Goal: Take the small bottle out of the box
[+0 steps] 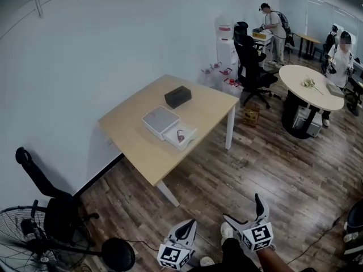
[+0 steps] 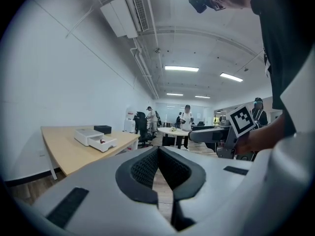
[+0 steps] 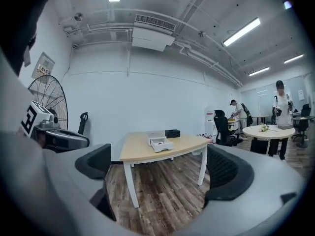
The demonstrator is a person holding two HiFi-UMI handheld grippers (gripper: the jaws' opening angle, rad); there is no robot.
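Note:
A white box (image 1: 160, 119) lies on the wooden table (image 1: 136, 146), its drawer (image 1: 181, 137) pulled out. A small bottle with a red part (image 1: 180, 134) lies in the drawer. Both grippers hover over the floor, well short of the table. My left gripper (image 1: 187, 226) is shut with nothing in it, and its pads meet in the left gripper view (image 2: 158, 150). My right gripper (image 1: 243, 207) stands wide open and empty (image 3: 160, 166). The box (image 3: 155, 137) and the bottle (image 3: 158, 142) show far ahead between its jaws. They also show at the left of the left gripper view, the box (image 2: 88, 134) and the bottle (image 2: 102, 141).
A black box (image 1: 177, 96) sits behind the white one. A black chair (image 1: 51, 203) and a fan (image 1: 22, 237) stand at the near left by the wall. An office chair (image 1: 252, 67), a round table (image 1: 309, 84) and several people are at the far right.

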